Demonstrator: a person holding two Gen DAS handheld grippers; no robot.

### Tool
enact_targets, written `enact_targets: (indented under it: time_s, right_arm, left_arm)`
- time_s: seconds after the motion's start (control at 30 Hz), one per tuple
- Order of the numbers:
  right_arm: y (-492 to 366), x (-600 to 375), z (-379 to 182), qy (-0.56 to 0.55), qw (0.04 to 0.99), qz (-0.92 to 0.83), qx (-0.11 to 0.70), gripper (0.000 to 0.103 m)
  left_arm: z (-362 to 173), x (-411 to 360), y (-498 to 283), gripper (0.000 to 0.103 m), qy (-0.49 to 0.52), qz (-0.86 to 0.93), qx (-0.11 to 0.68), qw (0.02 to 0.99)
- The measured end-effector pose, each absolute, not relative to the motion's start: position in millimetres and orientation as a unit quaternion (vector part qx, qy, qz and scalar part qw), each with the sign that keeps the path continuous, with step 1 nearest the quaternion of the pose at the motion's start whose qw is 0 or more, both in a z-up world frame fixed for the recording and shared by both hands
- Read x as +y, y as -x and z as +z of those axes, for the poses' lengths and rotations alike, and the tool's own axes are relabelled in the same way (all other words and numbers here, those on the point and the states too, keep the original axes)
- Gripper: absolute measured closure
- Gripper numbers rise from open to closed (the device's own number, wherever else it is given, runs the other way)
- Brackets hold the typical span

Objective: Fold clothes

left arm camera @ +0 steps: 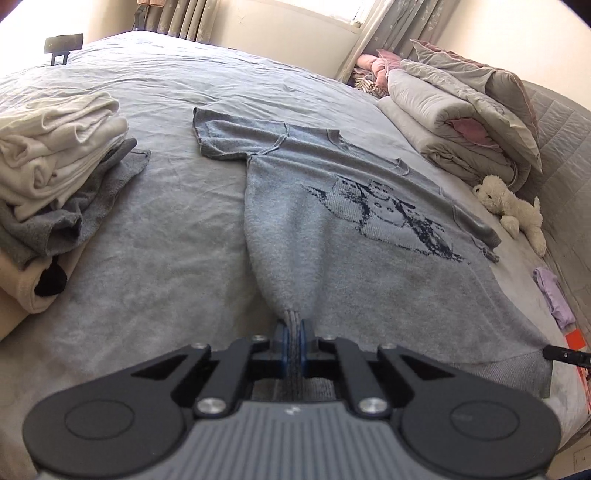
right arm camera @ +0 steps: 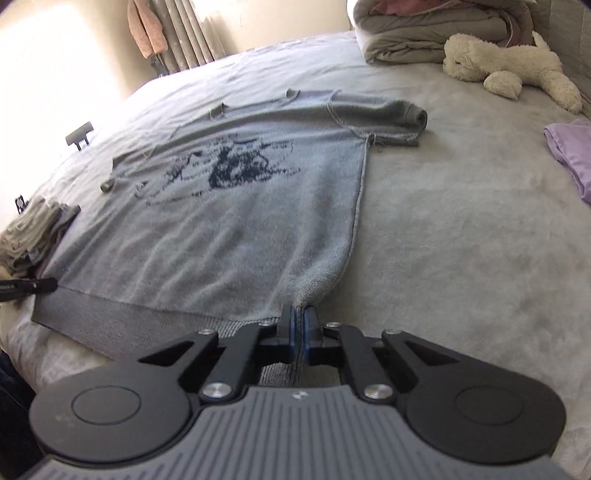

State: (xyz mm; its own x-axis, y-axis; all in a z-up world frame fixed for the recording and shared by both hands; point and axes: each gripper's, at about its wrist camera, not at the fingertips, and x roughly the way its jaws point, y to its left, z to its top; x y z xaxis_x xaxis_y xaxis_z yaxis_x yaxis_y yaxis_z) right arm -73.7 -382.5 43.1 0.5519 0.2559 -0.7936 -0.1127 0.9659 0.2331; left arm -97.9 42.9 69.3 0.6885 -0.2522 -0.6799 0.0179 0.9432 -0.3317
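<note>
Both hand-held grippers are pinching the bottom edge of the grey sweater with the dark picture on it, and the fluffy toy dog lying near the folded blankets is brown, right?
Almost. The fluffy toy dog is cream white, not brown; the right wrist view shows it clearly. The rest holds: the left hand-held gripper and the right hand-held gripper each pinch the bottom edge of the grey knitted sweater with the dark picture, and the dog lies near the folded grey blankets.

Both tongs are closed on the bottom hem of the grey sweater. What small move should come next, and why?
Probably lift both hem corners together and carry them toward the collar. The left tongs and right tongs each pinch the hem, and the grey sweater lies flat on the bed with sleeves spread, ready for a first fold.
</note>
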Motion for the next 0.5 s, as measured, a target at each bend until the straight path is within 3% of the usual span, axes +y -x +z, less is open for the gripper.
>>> enact_targets:
  time_s: [0.17,0.27,0.3,0.33,0.37,0.43,0.5]
  right_arm:
    - [75.4,-385.9,49.0,-0.064,0.879,0.110,0.459,0.097]
    - [76.4,-388.0,52.6,-0.056,0.880,0.113,0.458,0.093]
    - [76.3,-388.9,53.9,-0.057,0.882,0.109,0.455,0.092]
    - [75.8,-392.2,57.4,-0.066,0.886,0.108,0.446,0.092]
    - [75.3,-395.7,61.2,-0.074,0.890,0.108,0.437,0.090]
    - [70.8,-403.1,67.6,-0.089,0.897,0.097,0.421,0.086]
    - [61.8,-410.3,72.5,-0.098,0.904,0.074,0.410,0.066]
  left_arm:
    - [52.1,34.2,94.4,0.097,0.105,-0.070,0.421,0.899]
    - [44.9,28.0,89.1,0.090,0.068,-0.060,0.437,0.895]
    - [46.7,27.6,88.5,0.081,0.060,-0.056,0.436,0.896]
    - [50.7,27.5,87.8,0.063,0.048,-0.044,0.430,0.900]
    - [55.5,27.8,87.2,0.055,0.036,-0.029,0.419,0.907]
    - [67.1,28.0,83.2,0.047,0.016,-0.010,0.393,0.919]
    - [78.6,26.5,72.5,0.042,0.011,-0.007,0.377,0.926]
